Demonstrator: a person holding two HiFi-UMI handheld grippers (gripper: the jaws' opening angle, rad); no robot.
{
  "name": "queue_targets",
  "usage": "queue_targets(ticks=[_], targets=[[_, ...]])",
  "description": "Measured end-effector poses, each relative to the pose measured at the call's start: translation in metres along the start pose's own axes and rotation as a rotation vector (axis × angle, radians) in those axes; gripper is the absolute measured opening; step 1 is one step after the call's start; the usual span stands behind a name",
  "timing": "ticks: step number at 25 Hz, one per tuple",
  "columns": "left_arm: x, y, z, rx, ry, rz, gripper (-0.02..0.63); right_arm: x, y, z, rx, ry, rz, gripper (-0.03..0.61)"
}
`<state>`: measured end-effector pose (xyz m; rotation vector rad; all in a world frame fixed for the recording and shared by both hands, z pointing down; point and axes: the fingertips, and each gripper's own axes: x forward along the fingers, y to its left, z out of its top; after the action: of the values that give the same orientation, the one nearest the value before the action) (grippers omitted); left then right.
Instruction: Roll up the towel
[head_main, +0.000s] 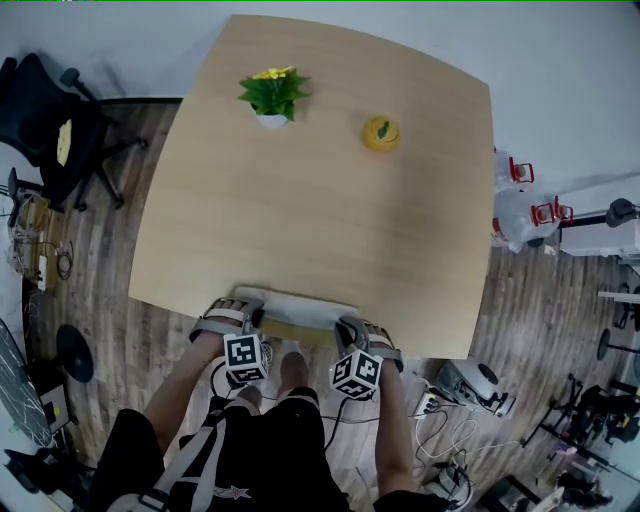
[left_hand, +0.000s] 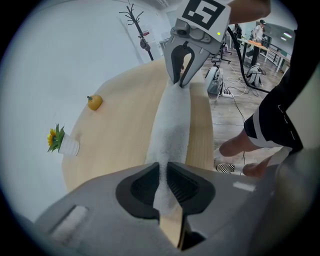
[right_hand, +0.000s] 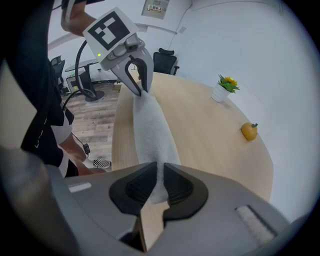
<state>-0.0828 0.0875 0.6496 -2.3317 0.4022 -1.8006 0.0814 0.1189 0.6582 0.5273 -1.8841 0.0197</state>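
A white towel lies rolled into a long narrow bundle along the near edge of the wooden table. My left gripper is shut on the towel's left end, and my right gripper is shut on its right end. In the left gripper view the towel runs from my left gripper away to the right gripper. The right gripper view shows the towel pinched between the pads of my right gripper, stretching to the left gripper.
A potted plant with yellow flowers and a small orange fruit-shaped object stand at the far side of the table. An office chair is at the left, equipment and cables on the floor at the right. The person's legs are below the table edge.
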Motion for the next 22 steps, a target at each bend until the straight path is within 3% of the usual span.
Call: queue_targets(ticks=[3, 6, 8, 10, 14, 19, 22], targets=[[-0.001, 0.002, 0.001, -0.034, -0.007, 0.003, 0.073, -0.001, -0.002, 0.0, 0.001, 0.0, -0.015, 0.059], [-0.003, 0.006, -0.001, -0.103, -0.017, -0.002, 0.171, -0.002, -0.003, 0.0, 0.027, -0.002, -0.01, 0.112], [-0.003, 0.01, -0.003, -0.12, -0.012, 0.015, 0.275, -0.004, -0.004, -0.001, 0.045, -0.005, -0.004, 0.179], [-0.005, 0.013, -0.005, -0.11, -0.006, 0.034, 0.278, -0.007, -0.005, 0.0, 0.051, -0.005, -0.009, 0.21], [-0.015, 0.016, -0.005, -0.096, -0.02, 0.066, 0.275, -0.016, -0.008, 0.003, 0.044, -0.004, -0.048, 0.21], [-0.041, 0.029, 0.002, -0.153, -0.09, 0.14, 0.261, -0.041, -0.017, 0.015, 0.085, -0.051, -0.137, 0.204], [-0.063, 0.04, 0.005, -0.189, -0.139, 0.21, 0.221, -0.061, -0.026, 0.027, 0.137, -0.102, -0.212, 0.199]])
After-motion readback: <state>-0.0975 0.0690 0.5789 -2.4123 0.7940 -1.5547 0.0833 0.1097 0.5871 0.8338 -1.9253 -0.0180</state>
